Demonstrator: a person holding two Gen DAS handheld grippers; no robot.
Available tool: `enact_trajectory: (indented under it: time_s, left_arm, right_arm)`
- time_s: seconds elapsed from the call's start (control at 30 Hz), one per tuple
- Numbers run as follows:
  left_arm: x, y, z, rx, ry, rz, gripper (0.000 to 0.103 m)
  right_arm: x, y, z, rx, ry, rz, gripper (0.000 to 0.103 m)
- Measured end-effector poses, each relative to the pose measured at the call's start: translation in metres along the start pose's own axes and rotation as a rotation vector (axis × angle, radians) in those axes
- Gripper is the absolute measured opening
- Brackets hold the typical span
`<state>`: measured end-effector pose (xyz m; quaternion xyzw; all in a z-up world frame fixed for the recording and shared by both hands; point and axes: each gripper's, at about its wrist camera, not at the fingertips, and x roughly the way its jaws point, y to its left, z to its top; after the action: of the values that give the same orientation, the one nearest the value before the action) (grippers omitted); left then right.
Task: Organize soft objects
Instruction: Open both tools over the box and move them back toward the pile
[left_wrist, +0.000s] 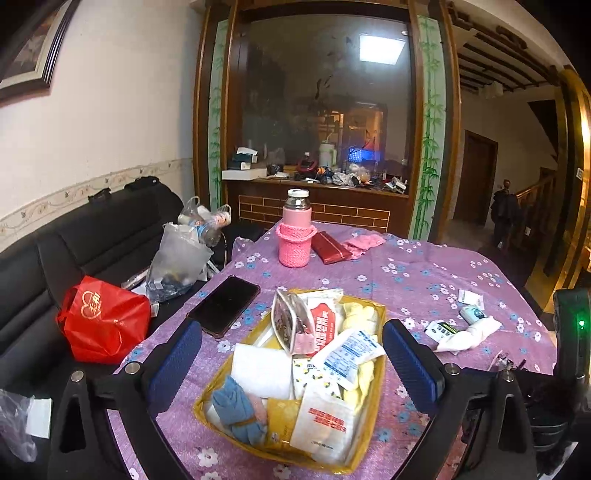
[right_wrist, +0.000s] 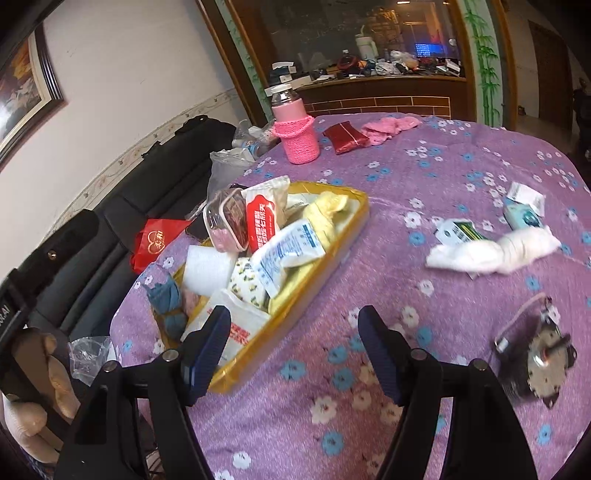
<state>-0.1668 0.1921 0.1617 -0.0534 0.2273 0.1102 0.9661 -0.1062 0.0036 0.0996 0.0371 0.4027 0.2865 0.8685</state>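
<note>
So, quick rundown:
Table: purple flowered cloth, basically fills both views.
Tray: yellow, piled with soft packets and rolled cloths.
Left gripper: jaws wide apart over the tray, nothing in them.
Right gripper: jaws apart, empty, beside the tray.
White cloth roll: loose on the table, right of the tray.

The right gripper hangs with its fingers apart and nothing between them, just right of the yellow tray. The tray brims with soft packets and cloths. Right of the tray, well apart, a white rolled cloth lies on the purple flowered surface. Beyond the tray stands a pink bottle.
</note>
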Motion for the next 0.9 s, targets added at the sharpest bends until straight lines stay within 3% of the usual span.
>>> enact_trajectory:
  time_s: [0.53,0.67,0.73,0.8,0.9]
  left_arm:
    - [-0.038,-0.030,-0.008,0.055,-0.066,-0.014,0.102]
    - [-0.033,-0.040,-0.011,0.060,-0.019,-0.097,0.102]
    - [-0.025,-0.046,-0.015,0.057,0.041,-0.180,0.102]
    - [-0.015,-0.057,-0.022,0.067,0.101,-0.262,0.102]
    - [0.002,-0.080,-0.035,0.102,0.179,-0.322,0.102]
  right_arm:
    - [-0.030,-0.016,-0.026,0.018,-0.032,-0.018,0.072]
    - [-0.055,-0.043,-0.025,0.062,-0.082,-0.040,0.073]
    - [-0.070,-0.062,-0.025,0.090,-0.110,-0.067,0.082]
    - [-0.090,-0.094,-0.025,0.132,-0.146,-0.129,0.083]
    - [-0.109,-0.145,-0.028,0.222,-0.167,-0.208,0.083]
